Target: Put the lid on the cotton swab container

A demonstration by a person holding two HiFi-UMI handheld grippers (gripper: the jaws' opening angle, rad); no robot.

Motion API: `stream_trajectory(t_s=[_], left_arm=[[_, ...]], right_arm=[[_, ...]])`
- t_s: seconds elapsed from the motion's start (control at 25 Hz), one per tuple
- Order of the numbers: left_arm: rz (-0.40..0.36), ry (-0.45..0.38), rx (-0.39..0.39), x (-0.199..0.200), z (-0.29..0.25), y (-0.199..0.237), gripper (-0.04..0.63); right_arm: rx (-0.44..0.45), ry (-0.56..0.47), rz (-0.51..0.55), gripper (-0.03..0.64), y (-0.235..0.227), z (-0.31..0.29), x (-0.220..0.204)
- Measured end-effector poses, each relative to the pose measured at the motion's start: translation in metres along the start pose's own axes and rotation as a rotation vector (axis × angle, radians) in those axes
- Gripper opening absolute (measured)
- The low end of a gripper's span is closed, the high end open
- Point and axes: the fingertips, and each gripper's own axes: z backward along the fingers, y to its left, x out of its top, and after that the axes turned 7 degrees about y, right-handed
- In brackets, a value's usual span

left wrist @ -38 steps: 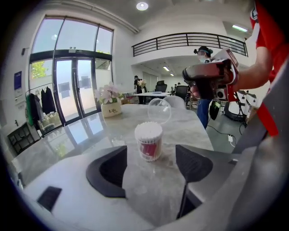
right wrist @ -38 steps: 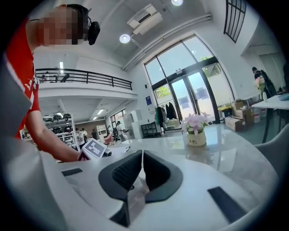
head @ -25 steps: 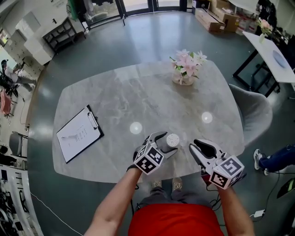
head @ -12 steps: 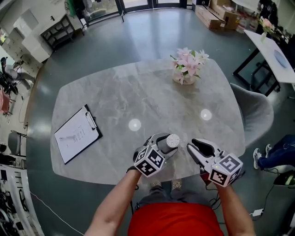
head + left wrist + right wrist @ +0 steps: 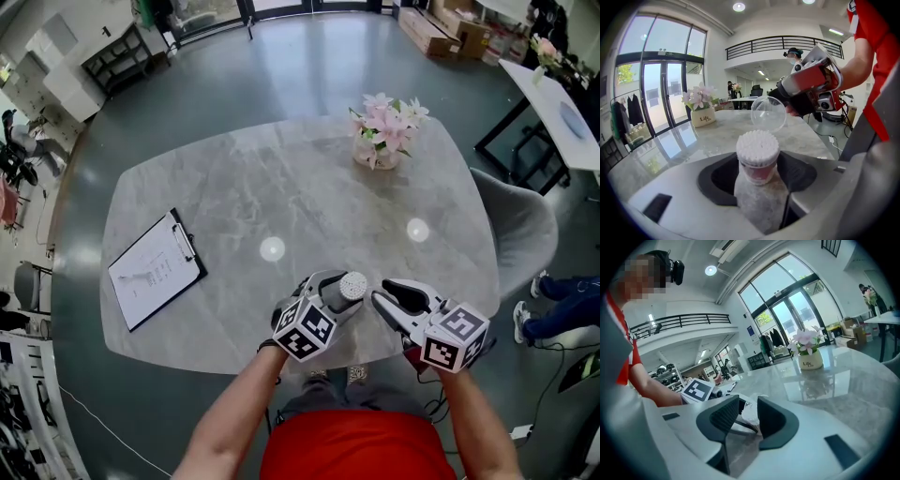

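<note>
Head view: the cotton swab container (image 5: 351, 285) is gripped by the left gripper (image 5: 339, 292), its jaws just closing; left gripper view: the lid (image 5: 768, 114) is held just beyond it by the right gripper (image 5: 783, 102); right gripper view: the lid is pinched by jaws just opening, so slippage before seating is feared.

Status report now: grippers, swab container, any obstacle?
Left gripper just been closing, now on swab container. Right gripper just been opening, clear lid between its fingers, in the air. Lid not yet on. Nothing between them.
</note>
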Motion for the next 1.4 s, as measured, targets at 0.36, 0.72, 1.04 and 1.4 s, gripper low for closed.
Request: stream_trajectory(t_s=[0.36,0.72,1.04,1.4], left_arm=[[-0.001,-0.002,0.003,0.0,-0.001,-0.001,0.287],[0.0,-0.009,0.001,0.0,0.001,-0.001,0.287],[0.006,-0.011,0.004,0.0,0.0,0.0,0.287],[0.001,0.003,0.034,0.0,-0.002,0.001,0.285]], right_arm=[[0.008,0.122,0.117,0.146,0.014,-0.024,-0.003],[0.04,0.314,0.164,0.118,0.023,-0.054,-0.012],[0.015,0.42,0.18,0.083,0.022,-0.066,-0.019],[-0.066,0.636,0.301,0.074,0.021,-0.073,-0.024]])
